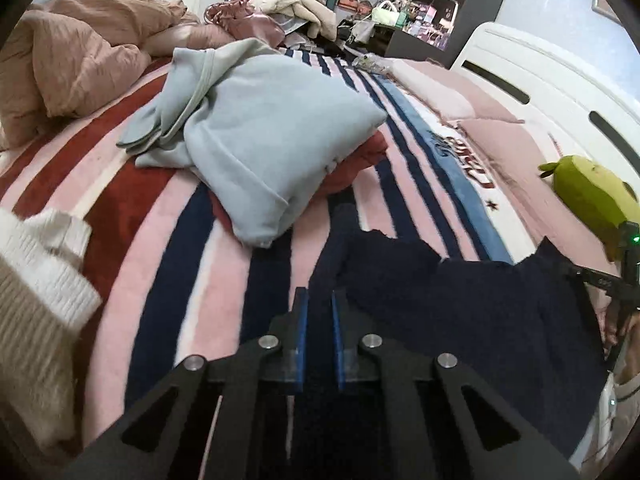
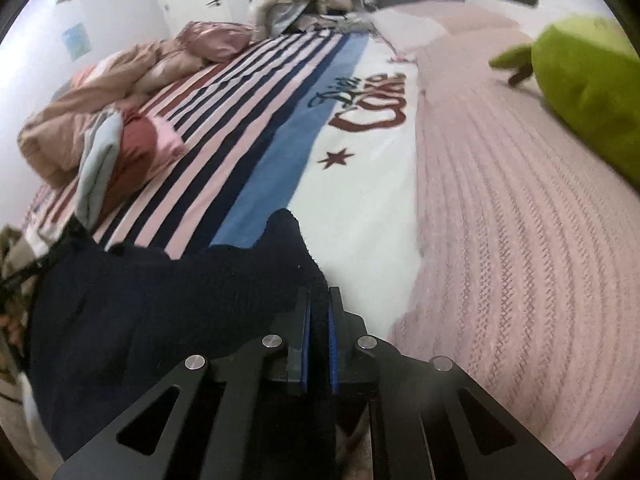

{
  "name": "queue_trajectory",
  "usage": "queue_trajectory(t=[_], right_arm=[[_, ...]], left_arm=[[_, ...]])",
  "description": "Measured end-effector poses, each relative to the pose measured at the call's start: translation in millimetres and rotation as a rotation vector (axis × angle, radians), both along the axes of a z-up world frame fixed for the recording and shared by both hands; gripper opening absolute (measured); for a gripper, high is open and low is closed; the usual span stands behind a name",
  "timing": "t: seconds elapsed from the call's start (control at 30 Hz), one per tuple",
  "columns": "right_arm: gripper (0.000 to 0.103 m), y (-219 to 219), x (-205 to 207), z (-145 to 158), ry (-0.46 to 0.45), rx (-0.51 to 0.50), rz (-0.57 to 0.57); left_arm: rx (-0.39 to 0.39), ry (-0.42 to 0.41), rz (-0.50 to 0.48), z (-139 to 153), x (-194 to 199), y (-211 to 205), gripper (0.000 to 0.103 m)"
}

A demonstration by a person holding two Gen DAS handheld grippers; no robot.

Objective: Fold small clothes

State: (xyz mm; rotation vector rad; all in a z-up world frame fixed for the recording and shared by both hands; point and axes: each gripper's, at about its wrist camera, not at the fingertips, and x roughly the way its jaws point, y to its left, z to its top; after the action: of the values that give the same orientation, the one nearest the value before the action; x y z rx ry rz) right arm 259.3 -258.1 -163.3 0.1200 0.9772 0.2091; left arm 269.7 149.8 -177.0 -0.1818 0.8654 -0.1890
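Note:
A dark navy knit garment (image 1: 472,300) is stretched between my two grippers, low over the striped blanket (image 1: 224,288). My left gripper (image 1: 319,300) is shut on its left edge, the cloth pinched between the blue pads. My right gripper (image 2: 319,300) is shut on the other edge of the same garment (image 2: 168,300), which spreads to the left in the right wrist view. The right gripper's body shows at the right edge of the left wrist view (image 1: 624,276).
A pile with a light blue garment (image 1: 256,144) on a red one (image 1: 352,168) lies ahead on the blanket. A white knit (image 1: 44,264) lies at the left. A green plush toy (image 2: 588,92) lies on the pink bedspread (image 2: 520,240). A crumpled pink duvet (image 1: 80,52) lies at the back left.

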Motion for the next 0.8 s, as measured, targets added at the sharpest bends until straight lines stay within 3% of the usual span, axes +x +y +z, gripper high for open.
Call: queue_trajectory(t=[0.13,0.2,0.27,0.3,0.33,0.4,0.53,0.67,0.77,0.8], right_arm=[[0.002,9.0,5.4,-11.1,0.021,-0.043,-0.013],[0.002,8.5,3.7,-11.4,0.028,-0.048,-0.017],[0.006,8.6,-4.1,-7.9,0.056,-0.060,-0.012],[0.018,8.3,-11.3,-4.4,0.054,-0.059,-0.001],[0.038,9.1,-22.4,1.2,0.042,-0.052,0.019],[0.054,12.4,-52.4,14.7,-0.009,-0.054,0.055],[0.054,27.3,-119.3,39.4,-0.102,-0.026,0.118],[0.054,56.6,-178.8,50.0,-0.193,0.079,0.194],[0.043,85.1,-212.7,44.3,-0.262,0.125,0.217],[0.034,94.7,-220.3,39.4,-0.269,0.145,0.222]], left_arm=[[0.112,0.045,0.086,-19.3,20.7,1.9,0.006],[0.071,0.090,0.097,-24.8,25.8,12.7,0.009],[0.025,0.097,0.097,-19.5,16.7,21.9,0.022],[0.028,0.081,0.089,-13.4,8.7,22.7,0.038],[0.044,0.049,0.080,-3.4,-5.8,22.5,0.055],[0.053,-0.008,0.062,14.0,-37.3,21.0,0.073],[-0.037,-0.052,0.072,37.7,-110.0,24.0,0.087],[-0.184,-0.063,0.107,31.2,-169.8,24.6,0.101],[-0.324,-0.049,0.101,7.4,-200.8,16.8,0.102],[-0.349,-0.038,0.100,-1.9,-207.1,13.4,0.102]])
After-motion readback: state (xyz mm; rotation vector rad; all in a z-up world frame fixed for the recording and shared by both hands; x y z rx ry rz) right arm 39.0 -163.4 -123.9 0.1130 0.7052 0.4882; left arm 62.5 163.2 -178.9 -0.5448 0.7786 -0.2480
